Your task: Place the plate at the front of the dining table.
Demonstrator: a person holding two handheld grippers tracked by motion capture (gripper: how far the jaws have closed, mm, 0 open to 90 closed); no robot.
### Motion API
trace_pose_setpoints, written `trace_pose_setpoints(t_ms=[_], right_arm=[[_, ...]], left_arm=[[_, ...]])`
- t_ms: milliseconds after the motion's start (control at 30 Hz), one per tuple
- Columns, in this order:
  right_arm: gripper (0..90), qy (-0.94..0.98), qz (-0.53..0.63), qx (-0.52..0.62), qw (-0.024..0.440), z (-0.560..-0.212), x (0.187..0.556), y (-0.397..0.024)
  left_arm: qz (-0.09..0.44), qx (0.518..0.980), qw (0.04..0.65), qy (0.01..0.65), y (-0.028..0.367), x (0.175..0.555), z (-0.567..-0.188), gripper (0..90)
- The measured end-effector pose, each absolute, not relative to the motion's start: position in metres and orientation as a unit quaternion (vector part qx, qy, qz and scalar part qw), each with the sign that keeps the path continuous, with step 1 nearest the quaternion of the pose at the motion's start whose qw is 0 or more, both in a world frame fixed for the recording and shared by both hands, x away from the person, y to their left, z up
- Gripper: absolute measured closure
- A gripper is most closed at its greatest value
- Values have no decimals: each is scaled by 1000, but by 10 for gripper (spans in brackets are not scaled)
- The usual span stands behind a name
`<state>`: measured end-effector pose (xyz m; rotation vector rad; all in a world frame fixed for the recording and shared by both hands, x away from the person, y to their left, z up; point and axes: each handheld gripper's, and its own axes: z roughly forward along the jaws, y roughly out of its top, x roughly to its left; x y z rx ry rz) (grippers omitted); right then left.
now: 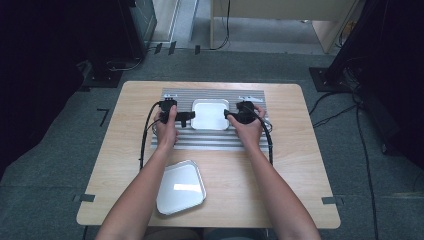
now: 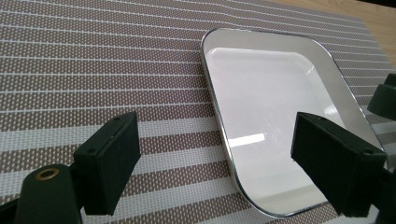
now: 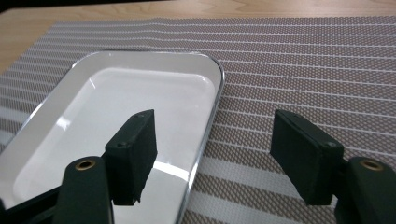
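A shiny square metal tray lies empty on a grey striped placemat at the middle of the table. My left gripper is at the tray's left edge and my right gripper at its right edge. In the left gripper view the jaws stand wide apart over the tray's rim, and neither pad touches it. The right gripper view has my open jaws straddling the rim of the same tray, one finger above the tray's floor and the other over the mat.
A second metal tray lies on the bare wooden table near its front edge, left of centre. Black cables trail from both grippers across the mat. Dark equipment and cables stand on the floor around the table.
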<state>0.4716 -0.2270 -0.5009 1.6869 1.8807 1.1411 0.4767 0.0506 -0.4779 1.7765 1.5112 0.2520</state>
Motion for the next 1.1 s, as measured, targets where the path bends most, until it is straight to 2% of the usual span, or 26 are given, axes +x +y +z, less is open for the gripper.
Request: trace_pose_setpoints(t_ms=[600,1100], right_arm=[[265,661,428,592,172,-485,441,-253],[264,663,424,588,187,-471,410,-278]], left_arm=[[111,713,419,551,74,439,-460,126],[130,708,424,549,100,412,-459,126]])
